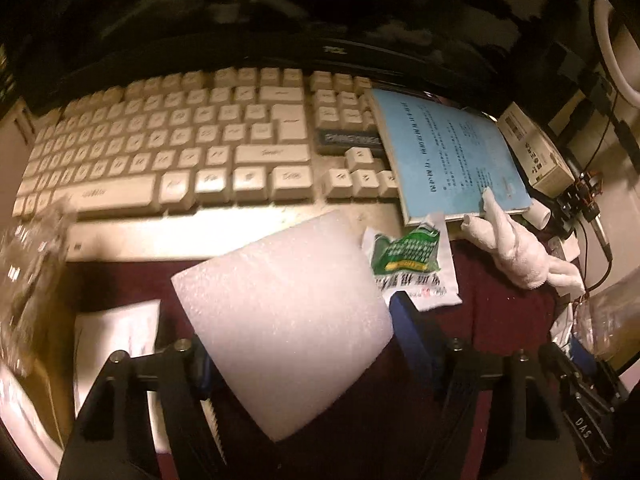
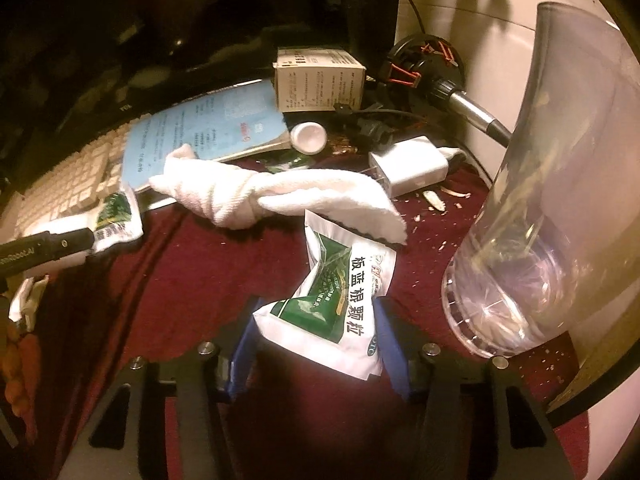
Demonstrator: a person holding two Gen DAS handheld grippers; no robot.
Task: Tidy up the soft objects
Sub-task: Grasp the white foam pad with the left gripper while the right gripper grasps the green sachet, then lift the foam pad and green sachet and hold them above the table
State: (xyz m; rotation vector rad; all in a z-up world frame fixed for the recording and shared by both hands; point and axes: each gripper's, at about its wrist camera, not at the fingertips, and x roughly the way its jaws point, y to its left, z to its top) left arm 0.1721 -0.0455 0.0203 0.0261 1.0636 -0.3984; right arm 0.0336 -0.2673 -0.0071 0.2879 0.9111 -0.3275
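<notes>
A white foam block [image 1: 284, 316], pale and faintly grainy, sits tilted between the left gripper's [image 1: 298, 344] blue fingers, above the dark red cloth. A crumpled white-and-green medicine sachet [image 2: 334, 304] with Chinese print is pinched between the right gripper's [image 2: 316, 344] fingers, while a second, similar sachet [image 1: 412, 264] lies flat on the cloth just beside the foam. A knotted white towel [image 2: 272, 196] lies stretched out on the cloth, one end resting on a blue booklet.

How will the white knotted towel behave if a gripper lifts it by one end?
The towel looks like soft terry cloth, so it would likely droop. Its knot may keep the middle bunched. One end rests on the blue booklet, so lifting might drag that slightly.
</notes>
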